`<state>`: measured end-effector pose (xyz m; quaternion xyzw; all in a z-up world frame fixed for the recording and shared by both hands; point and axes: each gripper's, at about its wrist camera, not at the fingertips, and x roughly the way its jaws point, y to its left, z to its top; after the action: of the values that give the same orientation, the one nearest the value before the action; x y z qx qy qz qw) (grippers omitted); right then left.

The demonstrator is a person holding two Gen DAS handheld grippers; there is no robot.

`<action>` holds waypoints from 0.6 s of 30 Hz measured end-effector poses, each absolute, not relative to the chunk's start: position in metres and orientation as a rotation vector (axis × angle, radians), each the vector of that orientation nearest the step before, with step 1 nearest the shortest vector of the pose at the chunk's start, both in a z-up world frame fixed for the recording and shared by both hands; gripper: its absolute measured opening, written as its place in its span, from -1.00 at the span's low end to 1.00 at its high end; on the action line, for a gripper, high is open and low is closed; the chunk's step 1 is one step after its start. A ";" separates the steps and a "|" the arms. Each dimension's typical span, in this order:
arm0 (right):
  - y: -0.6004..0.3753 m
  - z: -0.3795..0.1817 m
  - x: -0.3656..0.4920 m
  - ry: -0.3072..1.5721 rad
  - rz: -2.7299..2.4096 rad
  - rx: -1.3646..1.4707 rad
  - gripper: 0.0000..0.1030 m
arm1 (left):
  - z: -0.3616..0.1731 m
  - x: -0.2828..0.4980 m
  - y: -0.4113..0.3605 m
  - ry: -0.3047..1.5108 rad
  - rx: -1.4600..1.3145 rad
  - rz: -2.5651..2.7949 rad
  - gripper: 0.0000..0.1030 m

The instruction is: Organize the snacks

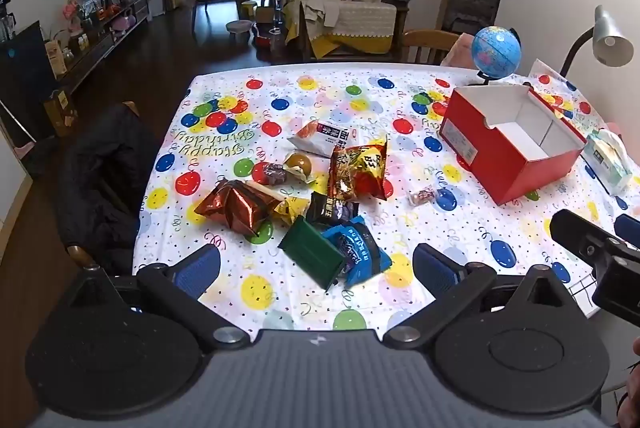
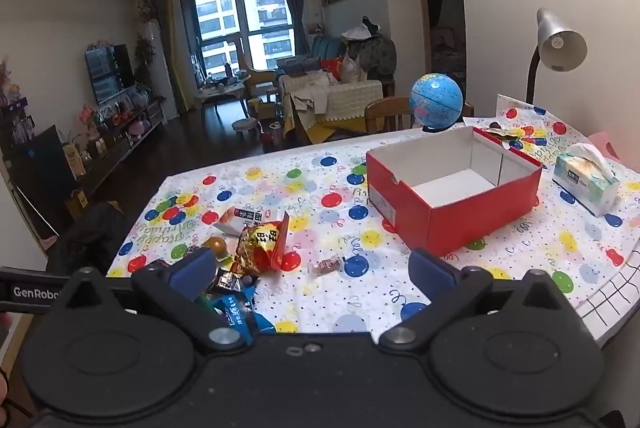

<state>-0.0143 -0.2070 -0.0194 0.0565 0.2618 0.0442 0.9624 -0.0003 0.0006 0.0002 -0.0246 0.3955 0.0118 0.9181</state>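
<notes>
Several snack packets lie loose on the balloon-print tablecloth (image 1: 304,100): a red-gold bag (image 1: 358,170), a copper foil bag (image 1: 234,206), a green packet (image 1: 314,252), a blue packet (image 1: 362,248) and a white packet (image 1: 324,136). An empty red box (image 1: 508,144) with a white inside stands at the right. My left gripper (image 1: 316,264) hovers open over the green and blue packets, touching nothing. My right gripper (image 2: 312,268) is open too, above the cloth between the red-gold bag (image 2: 262,242) and the red box (image 2: 448,196). A small wrapped candy (image 2: 326,265) lies under it.
A globe (image 1: 496,52) and a desk lamp (image 1: 610,38) stand behind the box, with a tissue pack (image 2: 586,180) to its right. A chair with a dark jacket (image 1: 104,172) stands at the table's left edge. The right gripper's body (image 1: 600,256) shows at the left view's right side.
</notes>
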 end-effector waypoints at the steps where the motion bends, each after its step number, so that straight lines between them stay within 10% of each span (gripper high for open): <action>1: -0.207 -0.019 -0.014 0.536 0.089 0.114 0.99 | 0.001 -0.001 0.001 0.811 -0.058 0.022 1.00; 18: -0.202 -0.013 -0.012 0.556 0.079 0.079 0.92 | 0.008 0.002 -0.003 0.790 -0.063 -0.010 1.00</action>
<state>-0.0117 -0.2023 -0.0135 0.0391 0.2745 0.0392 0.9600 0.0021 -0.0034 0.0081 -0.0307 0.3847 -0.0049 0.9225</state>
